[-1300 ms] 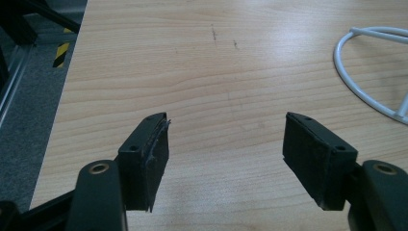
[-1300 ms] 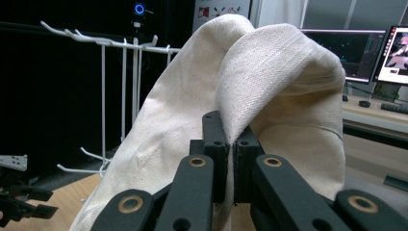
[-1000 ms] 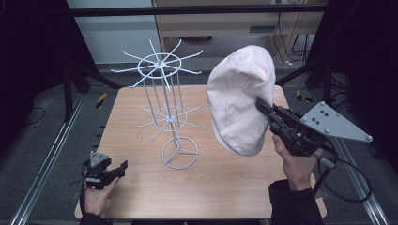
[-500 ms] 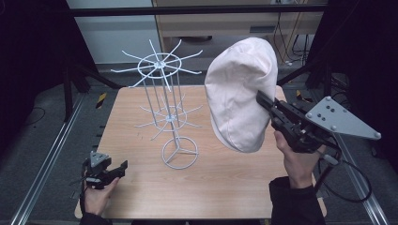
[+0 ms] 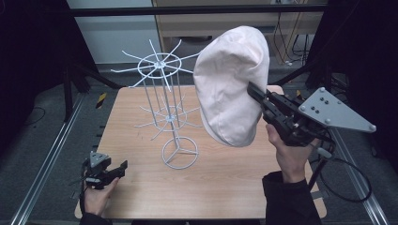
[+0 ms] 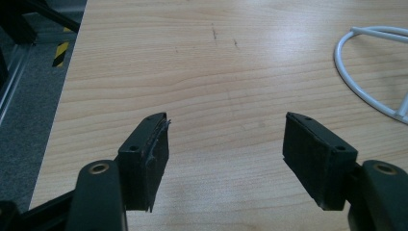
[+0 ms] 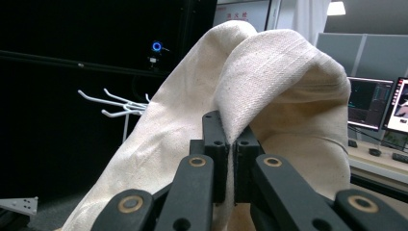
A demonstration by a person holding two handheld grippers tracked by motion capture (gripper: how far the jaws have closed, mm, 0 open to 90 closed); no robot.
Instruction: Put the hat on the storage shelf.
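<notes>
The right gripper (image 5: 257,96) pinches the cream hat (image 5: 231,84) by a thin fold; it may slip before reaching the wire rack (image 5: 164,93). The left gripper (image 5: 112,169) rests wide open.

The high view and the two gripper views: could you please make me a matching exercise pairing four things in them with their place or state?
Things:
1. cloth hat
2. wire rack
3. left gripper
4. right gripper

Places or states:
A. standing upright on the middle of the table
B. open, with nothing between its fingers, low at the table's near left corner
C. shut on a fold of pale fabric
D. held up in the air, to the right of the rack

Pairs: 1-D, 2-A, 3-B, 4-C
</notes>
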